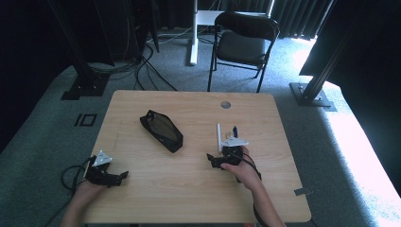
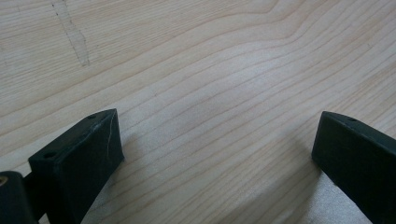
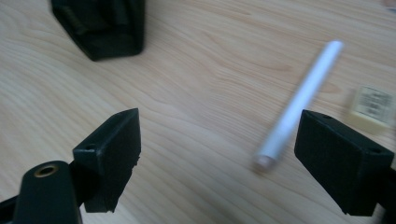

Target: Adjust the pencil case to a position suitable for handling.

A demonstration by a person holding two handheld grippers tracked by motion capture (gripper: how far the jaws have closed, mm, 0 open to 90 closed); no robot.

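Observation:
A black zip pouch (image 1: 161, 131) lies at an angle on the middle of the wooden table (image 1: 189, 194). Right of it lie a white pen (image 1: 219, 137) and some small items, one of them blue (image 1: 235, 130). My right gripper (image 1: 213, 160) is open just in front of the pen. In the right gripper view the gripper (image 3: 219, 126) has its jaws wide apart, with the white pen (image 3: 299, 102) just ahead of the right jaw, a pale eraser (image 3: 371, 106) beyond it and the pouch (image 3: 100, 25) at top left. My left gripper (image 1: 122, 176) rests open near the table's front left, over bare wood (image 2: 217, 130).
A round cable hole (image 1: 225, 104) sits near the table's far edge. Beyond the table stands a black folding chair (image 1: 243, 40), with dark frame posts (image 1: 314, 82) and cables (image 1: 142, 66) on the grey carpet.

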